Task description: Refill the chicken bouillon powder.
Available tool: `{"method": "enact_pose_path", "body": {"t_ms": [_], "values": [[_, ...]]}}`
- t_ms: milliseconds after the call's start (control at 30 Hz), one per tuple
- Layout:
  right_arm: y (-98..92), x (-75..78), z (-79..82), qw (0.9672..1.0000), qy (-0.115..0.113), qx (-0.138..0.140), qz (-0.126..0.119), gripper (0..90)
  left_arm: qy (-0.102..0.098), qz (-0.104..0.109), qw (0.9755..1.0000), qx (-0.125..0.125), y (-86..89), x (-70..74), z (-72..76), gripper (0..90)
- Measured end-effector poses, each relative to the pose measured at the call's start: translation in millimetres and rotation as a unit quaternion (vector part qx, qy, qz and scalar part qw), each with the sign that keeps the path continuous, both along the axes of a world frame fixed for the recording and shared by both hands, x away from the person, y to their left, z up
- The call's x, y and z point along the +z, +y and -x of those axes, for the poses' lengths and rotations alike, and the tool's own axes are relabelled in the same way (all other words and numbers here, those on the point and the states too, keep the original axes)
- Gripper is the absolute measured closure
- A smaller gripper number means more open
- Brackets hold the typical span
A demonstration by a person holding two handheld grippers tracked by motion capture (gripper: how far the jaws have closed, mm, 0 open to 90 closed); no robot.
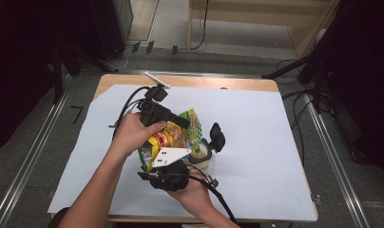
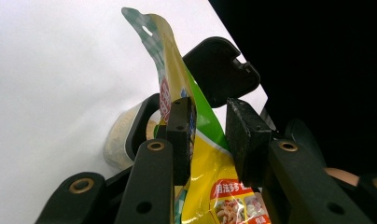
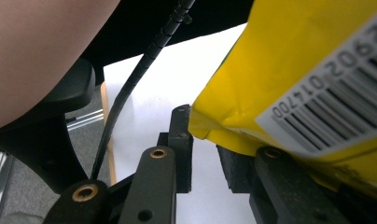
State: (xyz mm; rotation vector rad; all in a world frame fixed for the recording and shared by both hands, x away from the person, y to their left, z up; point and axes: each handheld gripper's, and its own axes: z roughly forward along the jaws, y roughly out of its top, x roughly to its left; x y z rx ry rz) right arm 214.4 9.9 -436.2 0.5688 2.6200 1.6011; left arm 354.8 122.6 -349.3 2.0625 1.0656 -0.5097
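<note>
A yellow snack bag (image 1: 173, 135) stands upright over the middle of the white sheet, held between both hands. My left gripper (image 1: 180, 125) comes in from the left. Its jaws are closed on the bag's (image 2: 210, 172) upper part, and the top seam rises above the pads (image 2: 181, 135). My right gripper (image 1: 153, 165), with its grey plate, sits below the bag. The bag's barcoded bottom corner (image 3: 294, 60) is wedged between its jaw tips (image 3: 205, 135). Just right of the bag stands a small pale jar (image 1: 203, 156) with a black lid (image 1: 217, 137) tipped up open. The left gripper view shows the jar (image 2: 119, 140) and lid (image 2: 219, 70) behind the bag.
The white sheet (image 1: 256, 142) covers most of the wooden table (image 1: 204, 81). A small white strip (image 1: 157, 80) lies at the far edge. The left gripper's cable (image 3: 130, 88) hangs near my right jaws. Metal rails and floor cables flank the table.
</note>
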Motion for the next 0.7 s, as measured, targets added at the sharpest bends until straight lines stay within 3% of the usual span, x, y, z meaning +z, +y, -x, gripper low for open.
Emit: {"method": "enact_pose_path", "body": {"t_ms": [700], "values": [[-0.2, 0.1, -0.4, 1.0, 0.002, 0.0, -0.004, 76.9, -0.003, -0.001, 1.0, 0.001, 0.6, 0.1, -0.2, 71.6]]}}
